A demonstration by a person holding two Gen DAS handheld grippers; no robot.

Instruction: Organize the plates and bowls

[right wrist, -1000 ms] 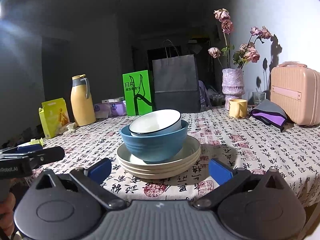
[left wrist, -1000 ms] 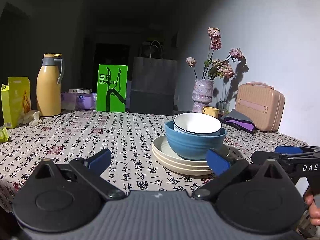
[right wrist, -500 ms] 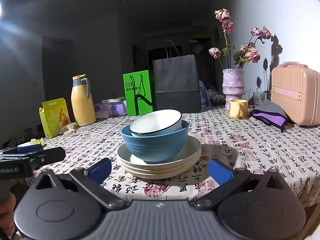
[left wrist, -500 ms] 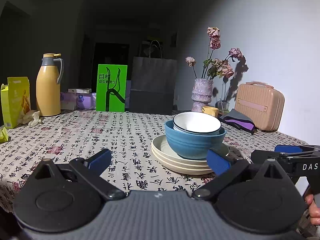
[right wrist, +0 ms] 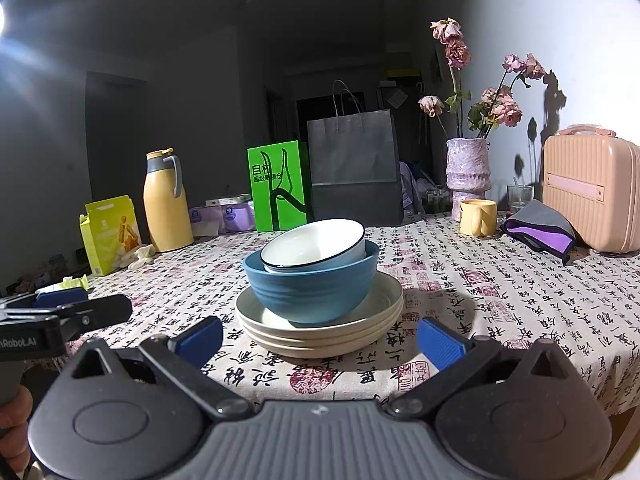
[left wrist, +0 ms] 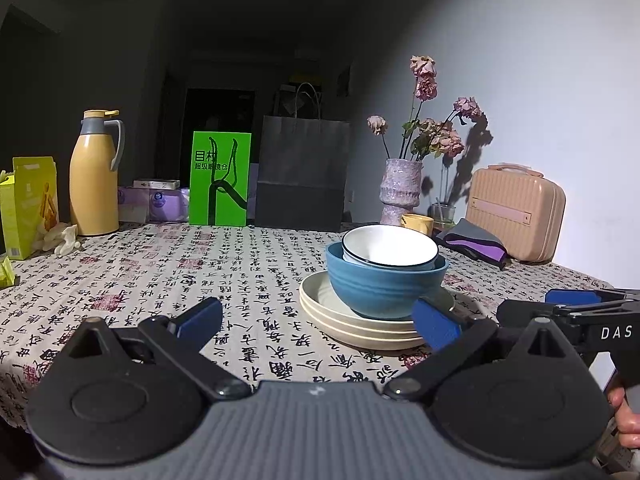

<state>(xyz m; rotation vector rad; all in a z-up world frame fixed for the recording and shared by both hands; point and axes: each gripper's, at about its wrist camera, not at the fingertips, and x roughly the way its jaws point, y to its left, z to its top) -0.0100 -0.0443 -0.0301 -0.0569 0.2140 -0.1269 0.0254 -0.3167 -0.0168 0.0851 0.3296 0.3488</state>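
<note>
A white bowl with a dark rim (right wrist: 316, 245) sits tilted inside a blue bowl (right wrist: 312, 292), which rests on a stack of cream plates (right wrist: 320, 330). In the left wrist view the same white bowl (left wrist: 390, 245), blue bowl (left wrist: 380, 292) and cream plates (left wrist: 352, 322) lie to the right of centre. My left gripper (left wrist: 318, 320) is open and holds nothing, short of the stack. My right gripper (right wrist: 320, 338) is open too, its blue fingers either side of the plates' near edge without touching. Each gripper shows at the side of the other's view.
On the patterned tablecloth (right wrist: 500, 292) stand a yellow thermos (right wrist: 166, 200), a green box (right wrist: 278, 186), a dark paper bag (right wrist: 354, 176), a vase of dried roses (right wrist: 468, 178), a yellow mug (right wrist: 478, 218), a folded purple cloth (right wrist: 540, 230) and a pink case (right wrist: 592, 188). The table's near edge lies just ahead of both grippers.
Both views have shifted very slightly; the stack sits a touch lower in the left wrist view. Bowls, plates and both grippers' openings are unchanged.
</note>
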